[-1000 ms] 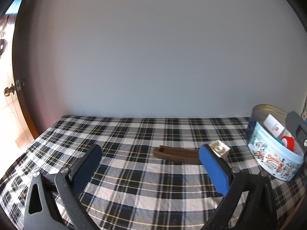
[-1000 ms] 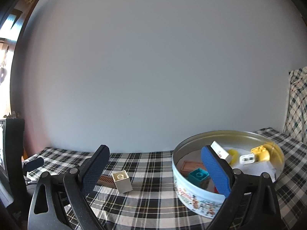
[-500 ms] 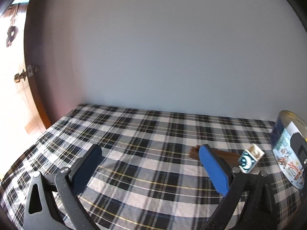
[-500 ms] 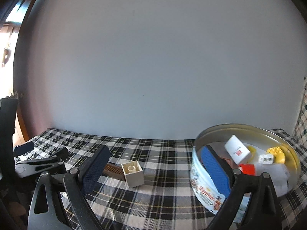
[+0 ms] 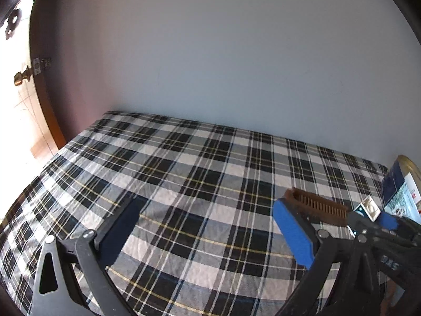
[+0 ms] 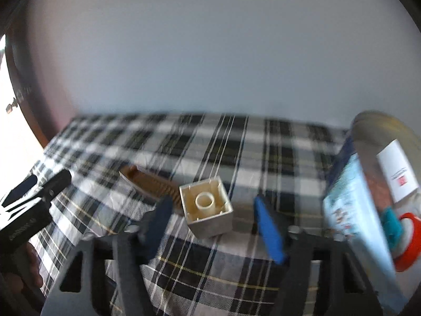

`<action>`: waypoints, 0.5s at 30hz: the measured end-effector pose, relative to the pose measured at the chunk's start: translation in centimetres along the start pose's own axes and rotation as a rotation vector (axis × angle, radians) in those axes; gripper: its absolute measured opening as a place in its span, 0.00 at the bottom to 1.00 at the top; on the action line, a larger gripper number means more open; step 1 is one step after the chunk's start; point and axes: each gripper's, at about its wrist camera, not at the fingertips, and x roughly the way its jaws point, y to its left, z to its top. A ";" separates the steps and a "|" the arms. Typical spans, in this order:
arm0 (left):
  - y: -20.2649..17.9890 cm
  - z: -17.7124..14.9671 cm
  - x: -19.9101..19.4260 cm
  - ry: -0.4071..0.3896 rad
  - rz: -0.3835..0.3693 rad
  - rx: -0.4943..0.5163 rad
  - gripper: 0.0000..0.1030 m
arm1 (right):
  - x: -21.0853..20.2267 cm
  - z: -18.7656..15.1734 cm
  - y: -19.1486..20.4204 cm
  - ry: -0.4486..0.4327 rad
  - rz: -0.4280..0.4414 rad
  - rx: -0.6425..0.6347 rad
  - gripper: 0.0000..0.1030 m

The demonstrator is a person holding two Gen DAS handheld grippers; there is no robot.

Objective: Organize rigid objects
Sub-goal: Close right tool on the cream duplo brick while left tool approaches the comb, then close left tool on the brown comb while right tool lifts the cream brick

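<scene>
Right wrist view: right gripper [image 6: 215,223] fingers spread wide, straddling the cream block [image 6: 206,208], which lies with its hollow underside up on the plaid cloth [image 6: 236,142]; block sits between the fingers, nearer the 9 o'clock one, no contact visible, so likely lined up for a pinch. Brown toothed piece [image 6: 152,184] lies at the block's 10 o'clock, touching or just behind it. Open tin [image 6: 350,210] at 3 o'clock already holds other toys, probably the drop spot. Frame blurred. Left wrist view: left gripper [image 5: 208,226] fingers spread, nothing between them, only cloth; seemingly idle. Brown toothed piece [image 5: 318,205] lies at 3 o'clock, just beyond the blue finger [image 5: 292,231]; cream block [image 5: 369,208] further that way, with the right gripper [image 5: 371,223] around it.
</scene>
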 end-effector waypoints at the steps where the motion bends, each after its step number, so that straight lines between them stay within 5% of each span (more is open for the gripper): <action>1: -0.2 0.0 0.0 0.003 -0.004 0.005 0.99 | 0.4 -0.1 0.0 0.019 0.007 0.001 0.54; 4: -0.8 -0.1 0.2 0.022 -0.019 0.027 0.99 | 0.7 -0.2 -0.2 0.033 0.025 0.013 0.33; 11: -1.3 0.0 1.0 0.061 -0.082 0.035 0.99 | -2.1 -0.7 -1.3 -0.106 0.039 0.077 0.33; 15: -3.1 0.2 1.5 0.073 -0.151 0.034 0.99 | -3.5 -0.6 -1.7 -0.184 -0.024 0.099 0.33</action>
